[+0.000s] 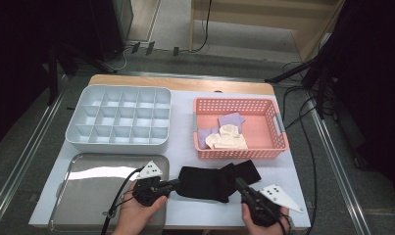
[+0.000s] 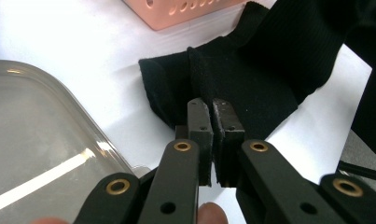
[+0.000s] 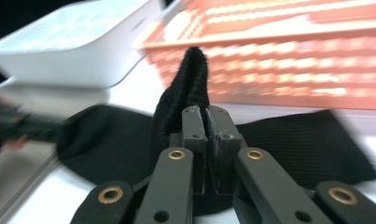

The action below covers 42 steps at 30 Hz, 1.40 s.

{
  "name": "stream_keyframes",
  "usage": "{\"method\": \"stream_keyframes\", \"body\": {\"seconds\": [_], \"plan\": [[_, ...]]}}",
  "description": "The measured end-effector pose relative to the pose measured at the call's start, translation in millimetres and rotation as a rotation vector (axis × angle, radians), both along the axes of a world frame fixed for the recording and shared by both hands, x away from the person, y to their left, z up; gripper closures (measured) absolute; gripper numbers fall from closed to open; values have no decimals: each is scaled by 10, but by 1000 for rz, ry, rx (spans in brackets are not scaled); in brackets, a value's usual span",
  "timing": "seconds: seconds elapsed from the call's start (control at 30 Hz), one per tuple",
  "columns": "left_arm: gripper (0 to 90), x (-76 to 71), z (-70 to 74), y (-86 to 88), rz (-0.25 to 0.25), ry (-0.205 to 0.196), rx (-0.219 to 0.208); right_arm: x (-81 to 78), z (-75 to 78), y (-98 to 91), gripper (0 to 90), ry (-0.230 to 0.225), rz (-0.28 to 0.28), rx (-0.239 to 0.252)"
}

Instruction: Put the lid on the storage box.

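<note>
A black sock (image 1: 217,181) is spread on the tabletop (image 1: 293,196) between both grippers. Its toe end is pinched by the left gripper (image 1: 174,184), while a raised fold is clamped by the right gripper (image 1: 240,183), just before the pink basket (image 1: 278,147).

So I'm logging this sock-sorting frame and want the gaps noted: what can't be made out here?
- Black sock: one sock or a pair, unclear; folds overlap.
- Pink basket, right gripper view: holes and contents smeared by motion blur.
- Cream and purple pieces, high view: too small to identify.
- Steel tray: near edge cut off by the frame.
</note>
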<state>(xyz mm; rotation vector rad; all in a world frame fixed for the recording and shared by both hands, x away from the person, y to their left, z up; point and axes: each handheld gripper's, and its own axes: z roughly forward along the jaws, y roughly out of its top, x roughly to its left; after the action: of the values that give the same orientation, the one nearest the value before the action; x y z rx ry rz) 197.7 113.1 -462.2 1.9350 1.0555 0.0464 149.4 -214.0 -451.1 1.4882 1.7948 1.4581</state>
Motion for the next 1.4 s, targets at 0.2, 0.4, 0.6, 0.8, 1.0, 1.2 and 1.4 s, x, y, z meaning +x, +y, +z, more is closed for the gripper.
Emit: {"method": "stream_keyframes", "body": {"seconds": [0.2, 0.4, 0.6, 0.8, 1.0, 1.2, 1.4], "plan": [[888, 16, 10, 28, 1, 3, -8, 37, 13, -395, 871, 10, -87, 37], [888, 6, 33, 20, -2, 0, -14, 47, -9, -565, 871, 37, -110, 56], [887, 79, 28, 32, 39, -14, -20, 142, -72, -510, 869, 32, -101, 38], [890, 141, 4, 20, 53, -13, 7, 277, -202, -556, 881, 78, -116, 35], [855, 155, -38, 11, 48, 4, 15, 379, -323, -614, 850, 117, -139, 15], [594, 181, -75, 8, 96, 27, 4, 388, -337, -570, 680, 99, -124, 25], [841, 164, -85, -50, 53, 38, 23, 451, -408, -424, 823, 129, -91, -86]]}}
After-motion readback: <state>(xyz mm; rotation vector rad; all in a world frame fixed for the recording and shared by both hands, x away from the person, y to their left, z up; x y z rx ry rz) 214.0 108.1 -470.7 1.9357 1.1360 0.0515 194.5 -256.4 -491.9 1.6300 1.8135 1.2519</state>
